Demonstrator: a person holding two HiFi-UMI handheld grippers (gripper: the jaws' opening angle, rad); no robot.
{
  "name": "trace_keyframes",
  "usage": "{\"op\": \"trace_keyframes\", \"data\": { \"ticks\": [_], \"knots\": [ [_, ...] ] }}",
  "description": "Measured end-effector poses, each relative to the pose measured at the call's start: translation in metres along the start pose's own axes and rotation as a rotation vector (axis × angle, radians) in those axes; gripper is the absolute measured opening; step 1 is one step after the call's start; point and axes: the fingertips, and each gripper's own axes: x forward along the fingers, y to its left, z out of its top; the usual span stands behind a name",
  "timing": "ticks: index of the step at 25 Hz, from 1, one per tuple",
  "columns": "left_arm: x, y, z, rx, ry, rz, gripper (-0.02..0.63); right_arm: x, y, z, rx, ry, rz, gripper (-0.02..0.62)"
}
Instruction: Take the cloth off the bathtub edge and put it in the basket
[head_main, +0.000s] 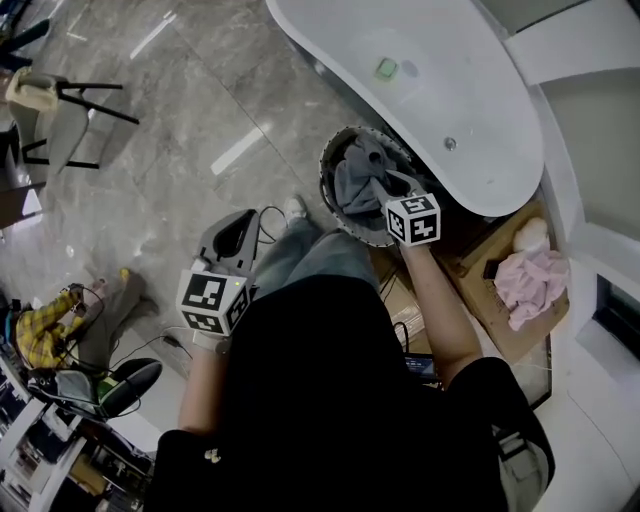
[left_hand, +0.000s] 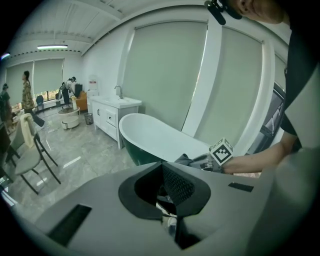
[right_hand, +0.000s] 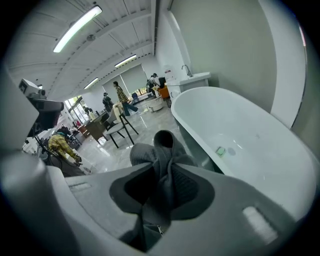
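3 cameras, so here's the layout. Head view sits up on the person's head and looks steeply down past their black top (head_main: 330, 400) at the grey polished stone floor (head_main: 180, 120). The white oval freestanding bathtub (head_main: 470, 110) is top right, with the round dark basket (head_main: 327, 165) just beside it.

Right gripper view rides behind the right claw (right_hand: 162, 172), really close to the tub, facing along its length. The grey knit cloth (right_hand: 160, 150) pinched in that claw blocks the middle.

Left gripper view rides behind the left claw (left_hand: 162, 167), farther back, facing the tub's end and the pale roller blinds (left_hand: 160, 70).

All 3 share tub and floor; the left one also catches the right claw's marker cube (left_hand: 220, 151).
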Motion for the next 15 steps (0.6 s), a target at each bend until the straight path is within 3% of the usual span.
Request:
{"op": "trace_keyframes", "data": {
  "ticks": [15],
  "knots": [
    [0.015, 0.013, -0.074, -0.036, 0.135, 0.051, 0.015, 0.120, -0.055, -0.106, 0.037, 0.181, -0.028, 0.091]
  ]
}}
